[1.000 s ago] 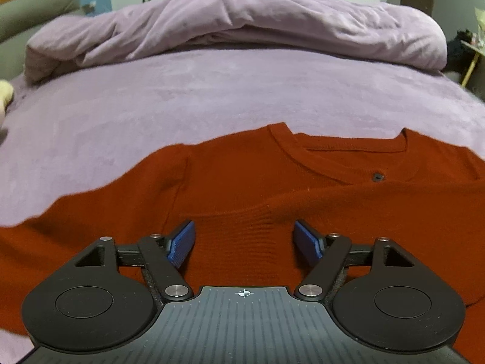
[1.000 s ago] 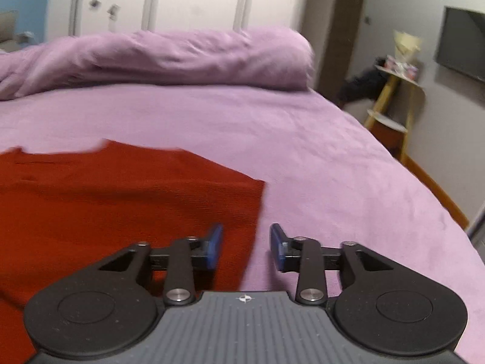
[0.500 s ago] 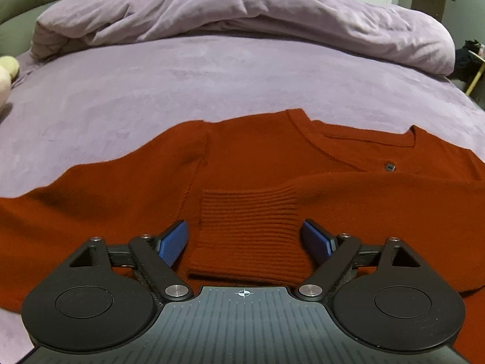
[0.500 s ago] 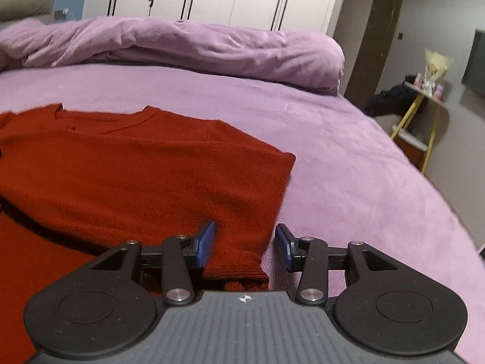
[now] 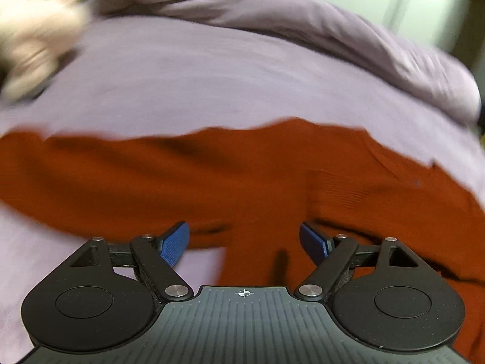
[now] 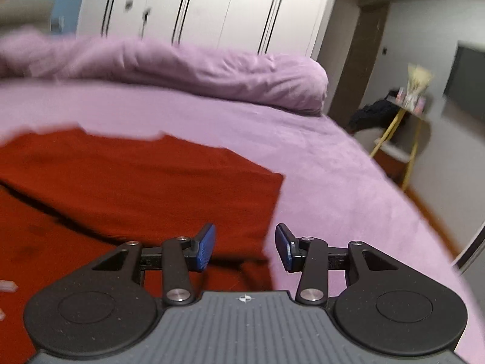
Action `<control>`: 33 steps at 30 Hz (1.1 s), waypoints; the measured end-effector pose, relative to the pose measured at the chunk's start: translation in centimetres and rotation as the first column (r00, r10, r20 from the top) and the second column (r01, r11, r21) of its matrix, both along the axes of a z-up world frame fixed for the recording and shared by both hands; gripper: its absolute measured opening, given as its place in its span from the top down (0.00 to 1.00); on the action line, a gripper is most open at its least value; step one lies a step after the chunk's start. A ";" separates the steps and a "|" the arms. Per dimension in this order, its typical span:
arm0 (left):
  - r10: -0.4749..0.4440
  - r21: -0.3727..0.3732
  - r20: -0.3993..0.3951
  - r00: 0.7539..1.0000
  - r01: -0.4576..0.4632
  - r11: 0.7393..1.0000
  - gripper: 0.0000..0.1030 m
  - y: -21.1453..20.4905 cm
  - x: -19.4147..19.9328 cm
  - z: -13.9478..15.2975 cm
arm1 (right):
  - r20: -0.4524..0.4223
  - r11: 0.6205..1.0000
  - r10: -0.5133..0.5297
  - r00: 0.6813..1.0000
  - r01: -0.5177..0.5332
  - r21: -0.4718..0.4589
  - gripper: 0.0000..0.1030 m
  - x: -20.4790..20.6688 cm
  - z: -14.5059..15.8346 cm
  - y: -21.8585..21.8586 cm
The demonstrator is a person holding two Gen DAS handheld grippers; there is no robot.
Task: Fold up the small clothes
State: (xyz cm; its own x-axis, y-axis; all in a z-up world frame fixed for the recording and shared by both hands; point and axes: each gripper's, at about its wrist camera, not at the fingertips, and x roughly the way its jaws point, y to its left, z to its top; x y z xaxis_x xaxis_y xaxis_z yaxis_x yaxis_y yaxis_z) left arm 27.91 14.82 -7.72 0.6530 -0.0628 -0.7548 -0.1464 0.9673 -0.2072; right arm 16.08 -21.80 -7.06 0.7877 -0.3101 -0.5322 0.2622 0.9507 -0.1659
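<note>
A rust-red knitted sweater [image 5: 212, 176] lies flat on the purple bed [image 5: 212, 75]. One sleeve stretches out to the left and a ribbed cuff [image 5: 342, 188] lies folded over the body. My left gripper [image 5: 244, 242] hovers over the sweater's near edge. Its jaws stand wide and are closing slightly, and the blue pads press on nothing. In the right wrist view the sweater [image 6: 136, 182] shows its folded right edge. My right gripper [image 6: 245, 247] hangs above that edge's near corner, its jaws opening with nothing gripped. The left view is blurred.
A bunched purple duvet [image 6: 197, 72] lies across the far side of the bed. A pale plush toy [image 5: 30, 39] sits at the far left. White wardrobes [image 6: 212, 6] stand behind, and a yellow-legged side table [image 6: 406, 115] stands off the bed's right side.
My left gripper has swung left and rolled, so the folded cuff now sits to its right. My right gripper has drawn back from the sweater's edge and its jaws have spread.
</note>
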 end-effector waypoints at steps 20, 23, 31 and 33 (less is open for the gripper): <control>0.610 -0.413 -0.076 0.789 -0.582 0.701 0.86 29.4 -1.6 -4.8 | -0.032 0.931 0.067 0.997 -0.051 0.360 0.57 -4.7 0.7 5.3; 0.613 -0.451 -0.068 0.787 -0.572 0.685 0.89 30.0 -2.2 -4.8 | -0.046 0.930 0.067 0.997 -0.045 0.365 0.60 -4.6 0.4 5.4; 0.239 -0.221 0.287 0.928 -0.179 0.959 0.91 17.5 -1.7 5.5 | -0.036 0.922 0.049 0.998 -0.032 0.386 0.62 -4.5 0.3 4.5; 0.077 -0.169 0.371 0.925 -0.014 0.986 0.91 11.3 -1.8 8.2 | -0.024 0.921 0.042 0.999 -0.029 0.388 0.63 -4.7 0.6 4.3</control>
